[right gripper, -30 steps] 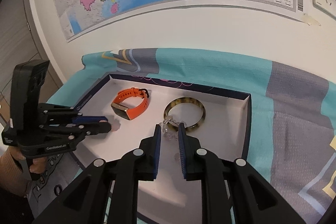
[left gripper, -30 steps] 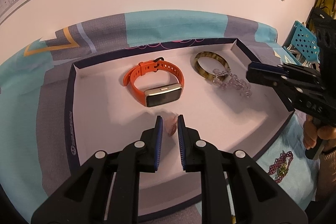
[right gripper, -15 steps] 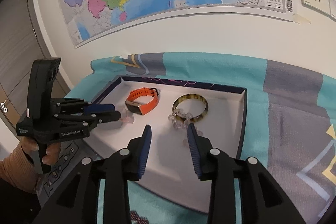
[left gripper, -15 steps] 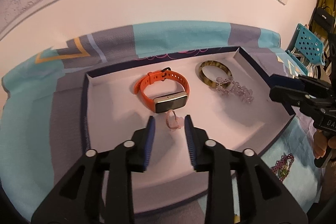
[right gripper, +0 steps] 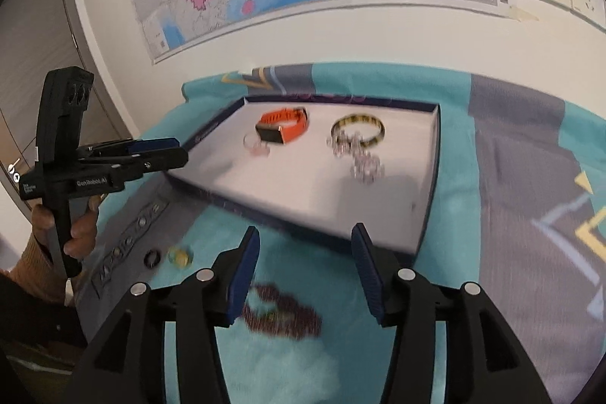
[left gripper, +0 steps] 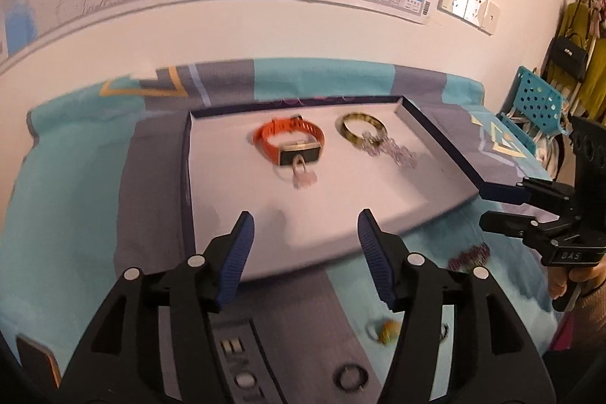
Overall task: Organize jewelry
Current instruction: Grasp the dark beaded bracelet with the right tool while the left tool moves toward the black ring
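The shallow tray point(left gripper: 189, 184) sits on the cloth-covered surface point(right gripper: 511, 146) as the collection point, holding orange watch point(left gripper: 289, 141), bangle point(left gripper: 361, 127), crystal bracelet point(left gripper: 394, 150) and pink ring point(left gripper: 301, 175); dark beads point(right gripper: 282, 313), yellow ring point(right gripper: 180, 256) and black ring point(right gripper: 153, 258) lie outside, evidently awaiting sorting; left tongs point(left gripper: 303, 241) and right tongs point(right gripper: 305, 254) are empty, jaws spreading.

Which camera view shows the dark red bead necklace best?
The right wrist view: the dark red bead necklace lies large and near, between the fingers. The left wrist view shows only a small blurred patch beside the tray.
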